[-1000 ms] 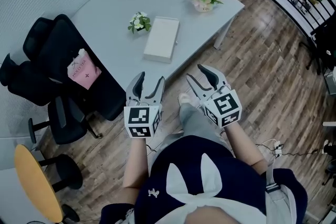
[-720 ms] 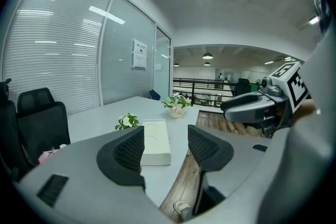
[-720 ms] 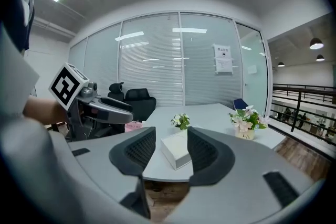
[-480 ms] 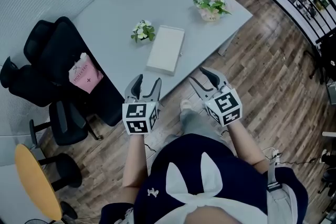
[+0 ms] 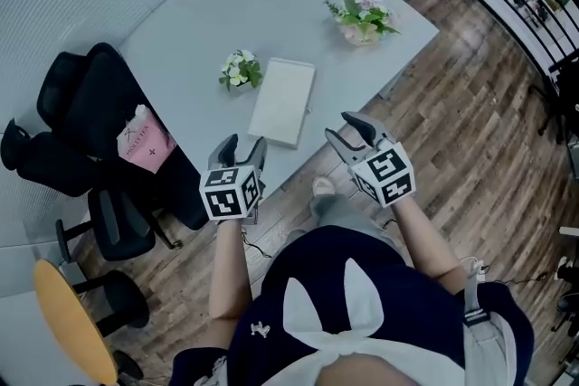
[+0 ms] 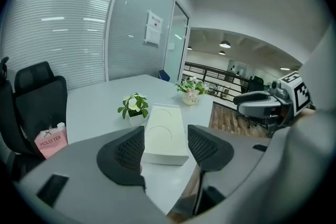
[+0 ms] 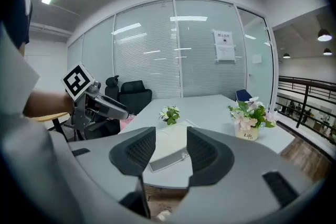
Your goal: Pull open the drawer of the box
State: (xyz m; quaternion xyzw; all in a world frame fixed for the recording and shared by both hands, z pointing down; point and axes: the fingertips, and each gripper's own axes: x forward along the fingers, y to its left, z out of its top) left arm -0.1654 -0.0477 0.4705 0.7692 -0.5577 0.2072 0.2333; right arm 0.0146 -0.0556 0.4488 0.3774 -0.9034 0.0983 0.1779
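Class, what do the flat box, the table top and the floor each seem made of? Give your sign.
Box: likely matte white card or plastic; no glare.
Table top: probably smooth grey laminate; uniform colour.
Floor: wood or wood-look planks; visible grain, seams.

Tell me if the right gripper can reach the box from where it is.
Probably yes: the right gripper is open and empty, and nothing stands between it and the box at the table edge.
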